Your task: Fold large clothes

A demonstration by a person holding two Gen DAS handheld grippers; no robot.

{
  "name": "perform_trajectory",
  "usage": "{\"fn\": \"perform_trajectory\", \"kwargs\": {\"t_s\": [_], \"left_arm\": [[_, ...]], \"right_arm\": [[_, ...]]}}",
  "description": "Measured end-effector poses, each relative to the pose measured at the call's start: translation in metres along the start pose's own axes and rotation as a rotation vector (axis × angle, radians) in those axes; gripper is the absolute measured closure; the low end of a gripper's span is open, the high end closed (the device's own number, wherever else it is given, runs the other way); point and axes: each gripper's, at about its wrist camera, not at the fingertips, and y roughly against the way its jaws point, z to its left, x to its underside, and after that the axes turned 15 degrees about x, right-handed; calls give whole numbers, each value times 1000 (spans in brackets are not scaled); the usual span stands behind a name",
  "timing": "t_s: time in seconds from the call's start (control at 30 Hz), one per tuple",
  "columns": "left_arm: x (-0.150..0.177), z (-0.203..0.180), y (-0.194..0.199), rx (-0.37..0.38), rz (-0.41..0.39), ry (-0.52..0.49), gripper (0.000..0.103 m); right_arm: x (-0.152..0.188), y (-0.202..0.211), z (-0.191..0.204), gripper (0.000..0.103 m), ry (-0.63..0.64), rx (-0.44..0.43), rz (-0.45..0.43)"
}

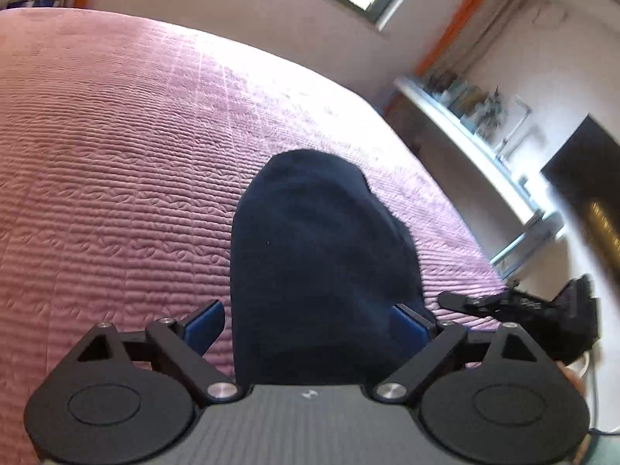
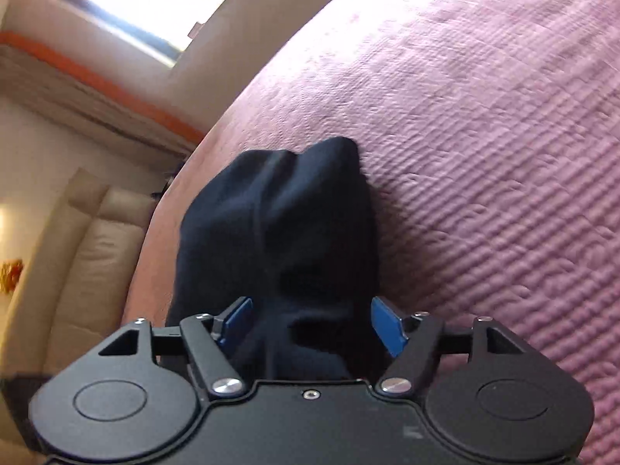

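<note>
A dark navy garment [image 1: 317,255] hangs in a bunched fold over the pink quilted bed [image 1: 116,155]. In the left wrist view it runs down between my left gripper's [image 1: 310,321] blue pads [image 1: 205,321], which stand wide apart around it. In the right wrist view the same garment [image 2: 279,232] lies between my right gripper's [image 2: 310,325] blue pads [image 2: 387,325], also spread apart beside the cloth. The cloth hides where it meets each gripper's base, so I cannot see a grip point. The right gripper [image 1: 542,310] shows at the right edge of the left wrist view.
The pink bed cover [image 2: 484,135] fills most of both views. A white shelf [image 1: 465,135] with small items and a dark screen [image 1: 581,178] stand along the wall. A beige padded headboard or sofa [image 2: 89,252] sits left of the bed. A window [image 2: 147,0] is bright.
</note>
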Motion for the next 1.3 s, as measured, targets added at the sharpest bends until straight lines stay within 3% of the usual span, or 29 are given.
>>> {"fn": "perform_trajectory", "kwargs": {"t_s": [0.1, 0.17, 0.23, 0.43, 0.53, 0.63, 0.7, 0.77, 0.83, 0.93, 1.07, 1.3], "left_arm": [[-7, 8, -16, 61, 17, 44, 10], [-9, 20, -34, 75, 77, 94, 10], [-10, 31, -48, 55, 98, 105, 9], [-1, 78, -66, 221, 86, 328, 2], [10, 100, -76, 304, 83, 446, 0], [13, 103, -82, 325, 67, 457, 2], [13, 99, -83, 312, 71, 440, 9], [12, 90, -80, 313, 61, 401, 20], [14, 85, -71, 356, 40, 395, 28], [21, 72, -46, 443, -14, 386, 30], [35, 51, -1, 500, -63, 388, 30], [86, 25, 118, 568, -66, 420, 30]], "right_arm": [[-1, -21, 9, 13, 59, 55, 27], [0, -42, 5, 5, 68, 86, 59], [1, -52, -4, 1, 29, 32, 77], [-2, -75, -3, 2, 73, -113, 76], [-5, -81, 5, 7, 115, -121, 76], [-4, -80, 3, 24, 108, -142, 82], [-2, -75, 1, 36, 99, -166, 89], [-1, -68, 1, 41, 111, -182, 88], [0, -53, 4, 45, 126, -207, 77], [7, -18, 27, 46, 186, -233, 41], [28, 32, 56, 46, 236, -229, 19], [119, 131, 124, 46, 340, -184, 34]]}}
